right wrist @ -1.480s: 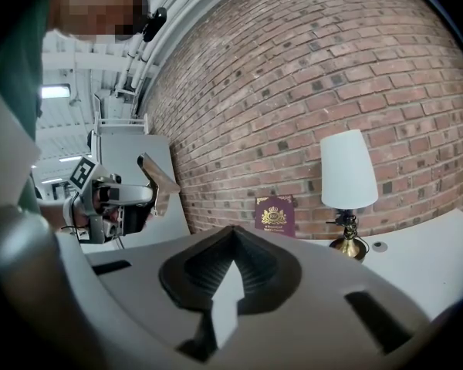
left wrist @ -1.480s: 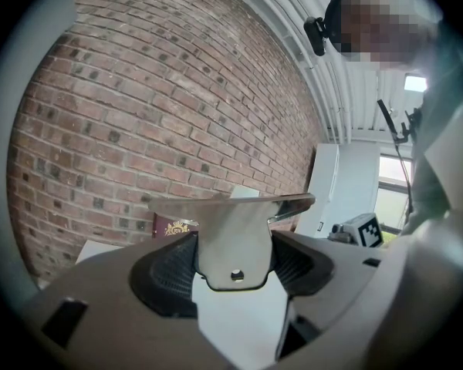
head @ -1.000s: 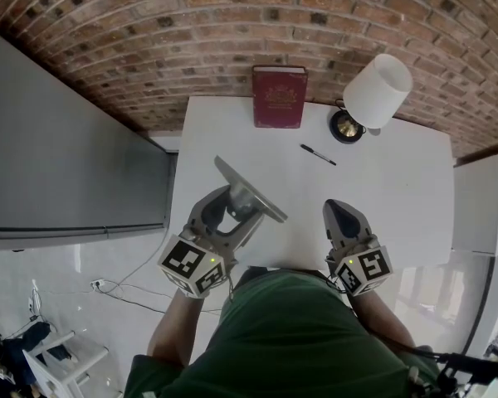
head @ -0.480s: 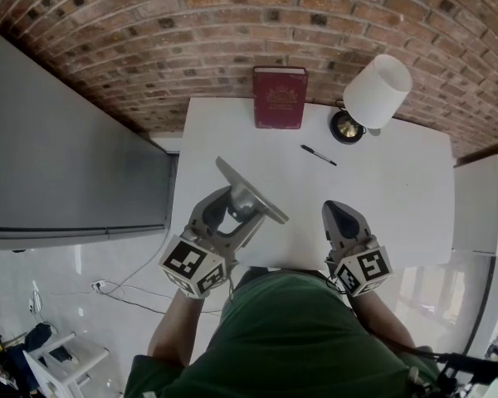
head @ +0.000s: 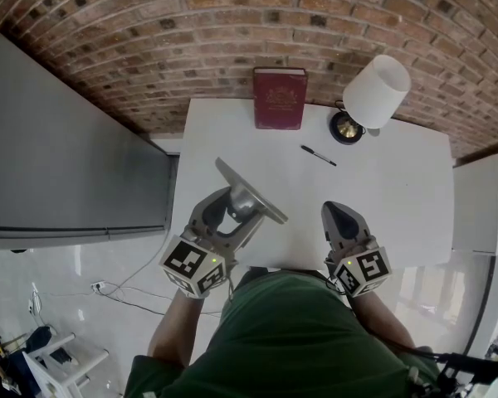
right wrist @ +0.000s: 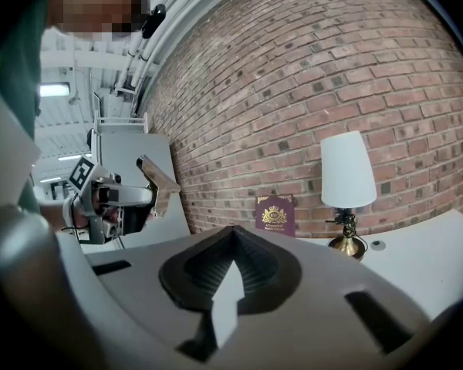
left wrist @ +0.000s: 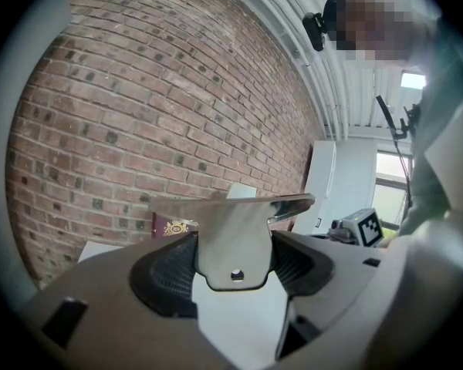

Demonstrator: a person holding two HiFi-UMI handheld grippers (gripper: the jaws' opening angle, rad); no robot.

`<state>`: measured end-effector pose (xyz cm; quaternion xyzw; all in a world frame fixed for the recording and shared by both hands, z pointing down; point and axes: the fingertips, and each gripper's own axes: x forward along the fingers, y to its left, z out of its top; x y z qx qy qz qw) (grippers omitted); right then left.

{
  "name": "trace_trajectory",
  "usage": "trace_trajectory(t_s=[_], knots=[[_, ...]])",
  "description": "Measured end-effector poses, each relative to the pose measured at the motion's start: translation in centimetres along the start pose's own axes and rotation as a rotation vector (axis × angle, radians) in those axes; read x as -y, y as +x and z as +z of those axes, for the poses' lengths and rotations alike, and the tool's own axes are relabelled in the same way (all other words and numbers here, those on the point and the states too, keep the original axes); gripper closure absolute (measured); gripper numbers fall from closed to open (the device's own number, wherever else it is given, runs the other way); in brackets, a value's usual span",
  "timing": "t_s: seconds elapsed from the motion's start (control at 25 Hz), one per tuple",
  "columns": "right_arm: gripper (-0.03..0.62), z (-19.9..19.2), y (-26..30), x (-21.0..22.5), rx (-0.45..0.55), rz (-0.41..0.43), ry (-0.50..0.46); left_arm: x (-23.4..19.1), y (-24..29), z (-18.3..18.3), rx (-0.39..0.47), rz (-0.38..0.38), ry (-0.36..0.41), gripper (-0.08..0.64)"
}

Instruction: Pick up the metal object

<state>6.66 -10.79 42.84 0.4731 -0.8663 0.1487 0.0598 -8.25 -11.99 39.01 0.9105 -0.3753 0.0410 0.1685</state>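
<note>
The metal object [head: 249, 192] is a flat grey T-shaped bracket with a small hole in its stem. My left gripper [head: 232, 207] is shut on its stem and holds it up above the white table's [head: 398, 197] near left part. In the left gripper view the bracket [left wrist: 233, 241] stands between the two black pads, its wide bar across the top. From the right gripper view the bracket [right wrist: 158, 177] shows at the left, off the table. My right gripper [head: 339, 217] is over the near right of the table, jaws closed together with nothing in them.
A dark red book [head: 279, 96] lies at the table's far edge against the brick wall. A brass lamp with a white shade [head: 377, 91] stands to its right. A black pen [head: 318, 155] lies mid-table. A grey cabinet [head: 66, 164] stands at the left.
</note>
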Motion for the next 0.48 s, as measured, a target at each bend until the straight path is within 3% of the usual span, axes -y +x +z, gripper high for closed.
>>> trace_trajectory(t_s=[0.48], knots=[[0.592,0.0,-0.4,-1.2,-0.013,0.004,0.003,-0.4,-0.9,-1.0,-0.016,0.011,-0.001,0.279]])
